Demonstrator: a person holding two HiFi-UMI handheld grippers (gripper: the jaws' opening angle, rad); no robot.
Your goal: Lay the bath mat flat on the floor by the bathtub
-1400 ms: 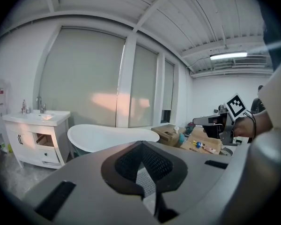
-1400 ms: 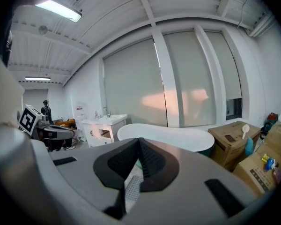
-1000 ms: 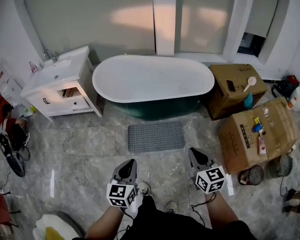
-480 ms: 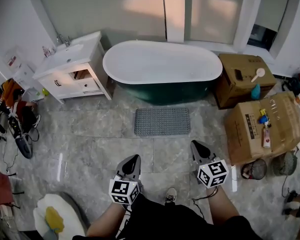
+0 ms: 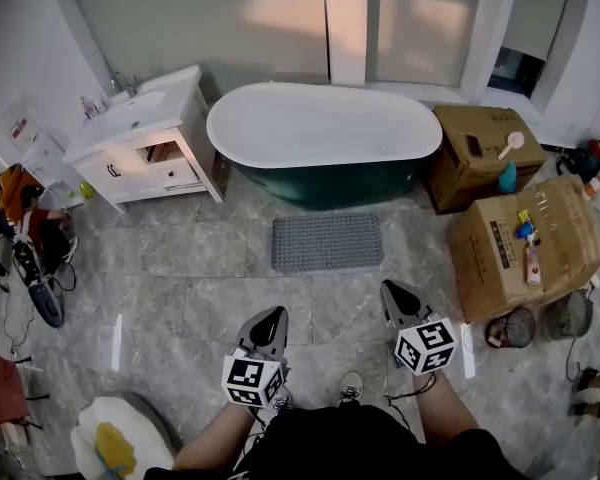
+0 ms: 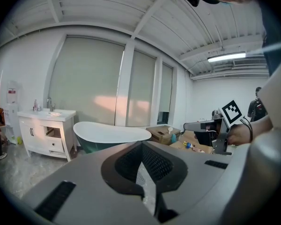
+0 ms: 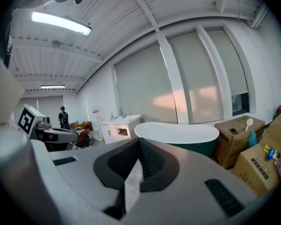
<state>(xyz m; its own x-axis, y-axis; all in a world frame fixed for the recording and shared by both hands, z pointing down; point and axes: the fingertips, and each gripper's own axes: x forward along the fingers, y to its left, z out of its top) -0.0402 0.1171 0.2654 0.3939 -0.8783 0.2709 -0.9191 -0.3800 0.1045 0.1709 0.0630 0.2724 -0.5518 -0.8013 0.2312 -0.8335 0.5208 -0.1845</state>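
The grey textured bath mat (image 5: 327,242) lies flat on the marble floor, just in front of the white and dark green bathtub (image 5: 325,128). Nothing touches it. My left gripper (image 5: 270,318) and right gripper (image 5: 391,291) hover low near my body, well short of the mat, both pointing toward the tub. Each is shut, with only a thin sliver between the jaws and nothing held. The left gripper view looks over its closed jaws (image 6: 141,145) at the tub (image 6: 112,134). In the right gripper view the closed jaws (image 7: 139,143) likewise face the tub (image 7: 178,132).
A white vanity with a sink (image 5: 140,138) stands left of the tub. Two cardboard boxes (image 5: 475,153) (image 5: 525,248) with small items on top stand at the right. Clutter and cables (image 5: 30,258) line the left side; a white object (image 5: 110,438) lies at bottom left.
The head view has drawn back slightly, so the mat and tub sit a little farther off. Both grippers stay shut and empty by my body. The mat has not moved.
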